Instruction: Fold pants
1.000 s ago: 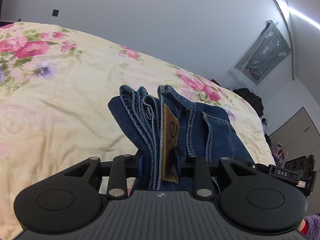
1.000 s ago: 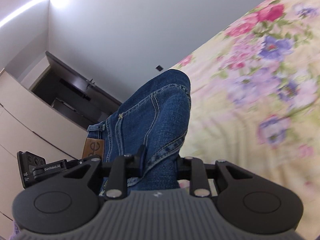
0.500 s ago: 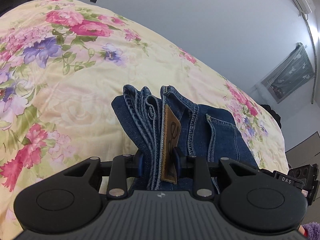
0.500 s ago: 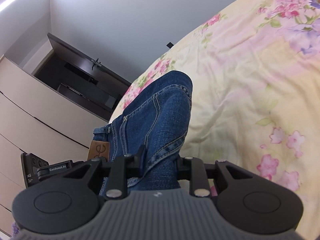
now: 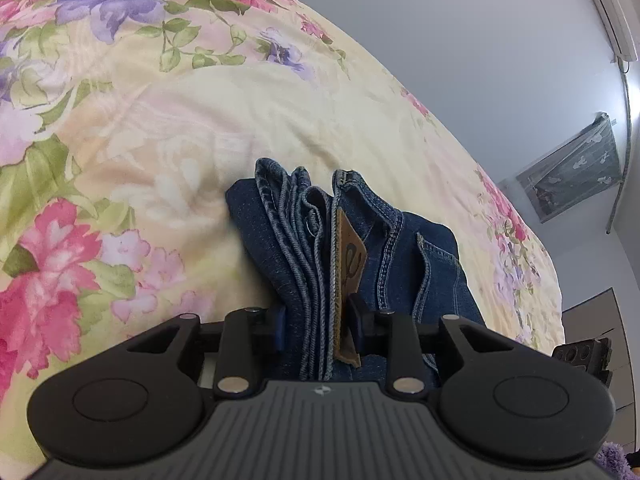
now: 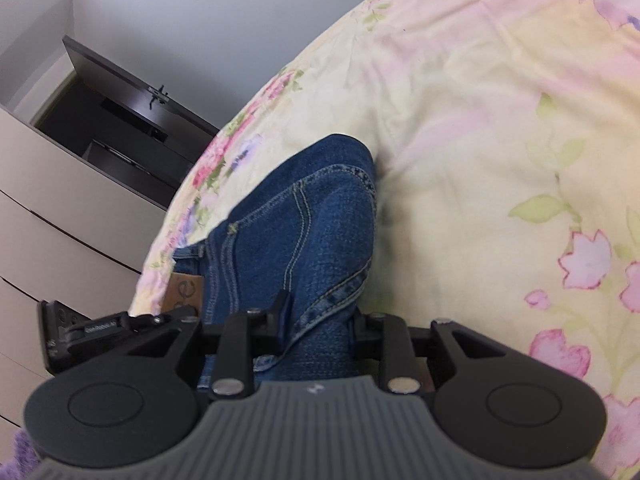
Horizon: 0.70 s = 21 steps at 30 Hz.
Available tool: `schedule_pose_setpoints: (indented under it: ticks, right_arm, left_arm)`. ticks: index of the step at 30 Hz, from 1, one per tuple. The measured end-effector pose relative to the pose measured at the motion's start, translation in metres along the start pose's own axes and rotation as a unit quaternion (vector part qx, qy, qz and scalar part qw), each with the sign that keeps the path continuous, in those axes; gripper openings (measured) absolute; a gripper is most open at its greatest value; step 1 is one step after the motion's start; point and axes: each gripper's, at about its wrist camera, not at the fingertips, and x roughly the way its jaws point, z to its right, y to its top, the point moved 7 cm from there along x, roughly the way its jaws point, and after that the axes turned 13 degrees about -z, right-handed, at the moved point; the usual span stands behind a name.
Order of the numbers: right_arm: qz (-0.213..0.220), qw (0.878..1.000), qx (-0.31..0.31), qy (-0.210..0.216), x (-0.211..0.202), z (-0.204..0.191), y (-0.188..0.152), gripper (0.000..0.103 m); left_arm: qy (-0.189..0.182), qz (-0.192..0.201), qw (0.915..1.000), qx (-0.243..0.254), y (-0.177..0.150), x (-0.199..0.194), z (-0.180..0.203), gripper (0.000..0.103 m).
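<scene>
The left claw [image 5: 320, 322] is clamped on a thick stack of waistband layers of the pants [image 5: 404, 248], beside the leather patch [image 5: 349, 280]. The right claw [image 6: 320, 320] pinches a folded denim edge of the same bundle, which hangs between both claws just over the floral bed [image 6: 480, 128]; whether it touches the cover is hard to tell. Denim is heavy, soft and floppy but not slippery, so thick seams and the waistband probably give the surest hold.

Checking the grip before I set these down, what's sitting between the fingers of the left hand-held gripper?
In the left wrist view, the left hand-held gripper clamps bunched layers of the blue jeans, including the brown waistband patch.
</scene>
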Motion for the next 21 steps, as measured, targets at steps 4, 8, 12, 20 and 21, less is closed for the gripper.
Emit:
schedule_pose_setpoints:
  ticks: [4,8,12,20,21]
  right_arm:
    - [-0.002,1.0,0.013,-0.012,0.003,0.003,-0.005,0.022]
    - [-0.01,0.998,-0.014,-0.068,-0.006,-0.012,-0.001,0.033]
    - [0.01,0.985,-0.087,-0.147,-0.03,-0.03,-0.01,0.036]
    - [0.064,0.951,-0.23,-0.199,-0.08,-0.072,-0.059,0.033]
    - [0.061,0.948,-0.24,-0.199,-0.079,-0.076,-0.067,0.033]
  left_arm:
    - [0.017,0.001,0.9997,-0.015,-0.001,0.002,0.002,0.037]
    - [0.071,0.015,0.9973,-0.007,-0.008,-0.01,0.018,0.044]
    - [0.153,0.055,0.9861,0.035,-0.032,-0.034,0.039,0.041]
    - [0.198,0.086,0.9699,0.114,-0.09,-0.058,0.075,0.03]
    - [0.211,0.081,0.967,0.119,-0.094,-0.054,0.074,0.03]
